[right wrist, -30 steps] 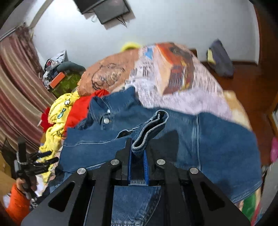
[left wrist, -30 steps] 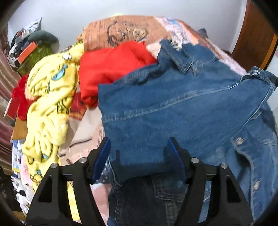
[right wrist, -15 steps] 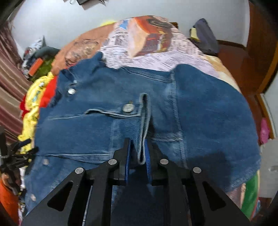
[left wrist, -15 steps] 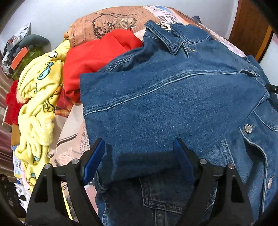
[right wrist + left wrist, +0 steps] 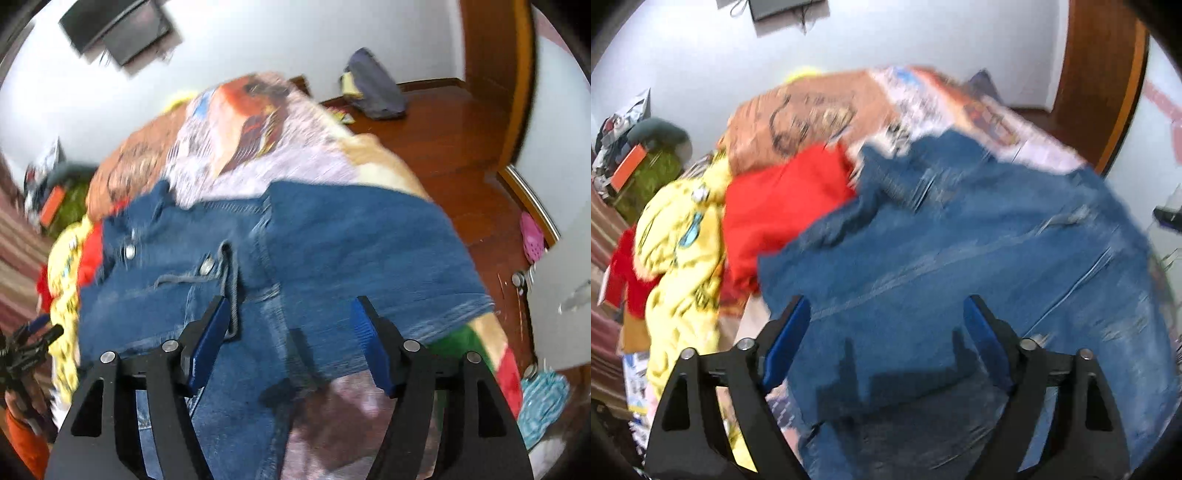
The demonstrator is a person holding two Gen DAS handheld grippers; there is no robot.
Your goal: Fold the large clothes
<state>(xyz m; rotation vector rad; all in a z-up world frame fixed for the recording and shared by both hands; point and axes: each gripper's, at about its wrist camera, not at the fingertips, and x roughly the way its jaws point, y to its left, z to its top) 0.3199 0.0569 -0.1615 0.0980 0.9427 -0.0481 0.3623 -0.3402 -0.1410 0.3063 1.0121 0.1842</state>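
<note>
A blue denim jacket (image 5: pixel 960 251) lies spread on the bed, with a sleeve folded in across its front; it also shows in the right wrist view (image 5: pixel 332 236). My left gripper (image 5: pixel 886 328) is open and empty, held above the jacket's near left part. My right gripper (image 5: pixel 288 332) is open and empty above the jacket's near edge, with the sleeve cuff (image 5: pixel 229 273) lying just beyond its left finger. Both views are motion-blurred.
A red garment (image 5: pixel 783 203) and a yellow printed garment (image 5: pixel 679 251) lie piled left of the jacket on the patterned bedspread (image 5: pixel 258 140). Wooden floor (image 5: pixel 443 140), a door frame and a dark bag (image 5: pixel 373 88) are to the right. My left gripper shows in the right wrist view (image 5: pixel 26 350).
My right gripper has opened and let go of the sleeve cuff, which now lies on the jacket. Both grippers have lifted and pulled back. The left stayed open.
</note>
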